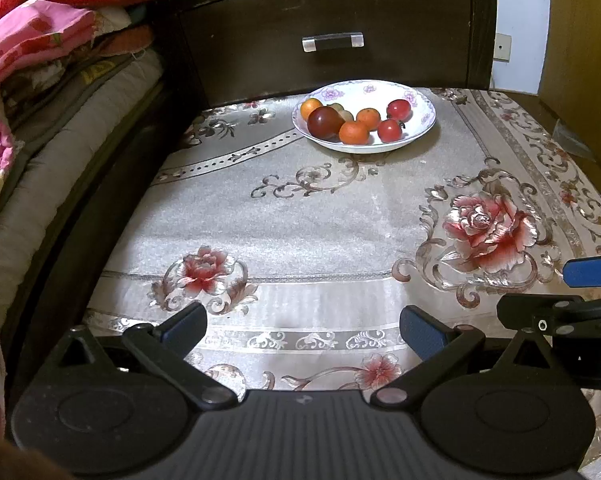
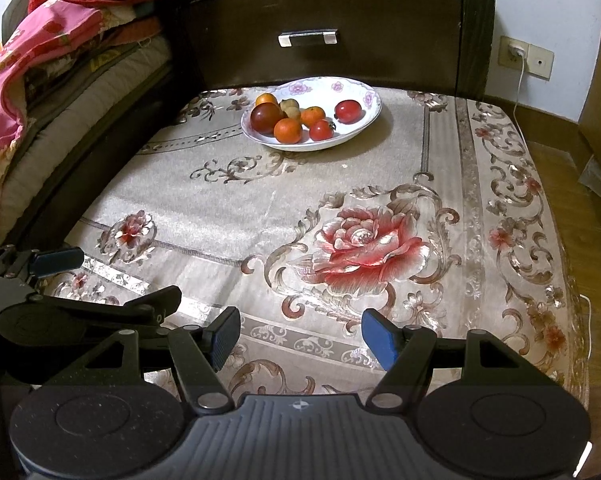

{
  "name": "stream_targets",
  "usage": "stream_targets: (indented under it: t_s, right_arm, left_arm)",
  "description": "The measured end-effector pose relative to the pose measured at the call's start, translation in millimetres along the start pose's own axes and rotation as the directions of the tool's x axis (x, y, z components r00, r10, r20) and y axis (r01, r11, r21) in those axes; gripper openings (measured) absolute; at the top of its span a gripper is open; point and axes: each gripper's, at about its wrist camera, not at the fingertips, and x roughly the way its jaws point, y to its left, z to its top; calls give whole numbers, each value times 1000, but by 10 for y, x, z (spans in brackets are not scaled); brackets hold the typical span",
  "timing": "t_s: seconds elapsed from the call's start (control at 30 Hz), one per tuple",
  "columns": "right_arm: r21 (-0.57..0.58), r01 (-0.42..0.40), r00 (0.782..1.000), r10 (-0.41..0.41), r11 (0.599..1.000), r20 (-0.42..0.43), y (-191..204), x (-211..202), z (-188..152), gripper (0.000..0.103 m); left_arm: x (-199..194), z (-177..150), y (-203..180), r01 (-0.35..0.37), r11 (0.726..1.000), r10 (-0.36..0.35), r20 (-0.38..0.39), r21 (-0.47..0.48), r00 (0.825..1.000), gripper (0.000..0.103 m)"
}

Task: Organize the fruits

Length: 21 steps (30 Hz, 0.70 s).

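A white floral bowl (image 1: 422, 124) stands at the far side of the cloth-covered table, also in the right wrist view (image 2: 364, 114). It holds several fruits: a large dark red tomato (image 1: 325, 122), small oranges (image 1: 354, 132), small red tomatoes (image 1: 398, 110) and a pale brown fruit (image 2: 290, 106). My left gripper (image 1: 303, 328) is open and empty, low over the table's near edge, far from the bowl. My right gripper (image 2: 300, 338) is open and empty, just to its right at the near edge.
A dark wooden cabinet with a drawer handle (image 1: 332, 42) stands right behind the bowl. Stacked bedding and red and pink blankets (image 1: 40, 52) lie to the left. A wall socket with a white cable (image 2: 518, 56) is at the right. The table has a floral cloth (image 2: 364, 248).
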Motion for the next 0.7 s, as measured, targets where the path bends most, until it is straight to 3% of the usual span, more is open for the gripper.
stream_targets:
  t_s: [0.7]
  right_arm:
    - [-15, 12, 1000, -12, 1000, -8, 12, 2, -15, 65]
  left_arm:
    - [-1, -23, -16, -10, 1000, 10, -3, 12, 1000, 103]
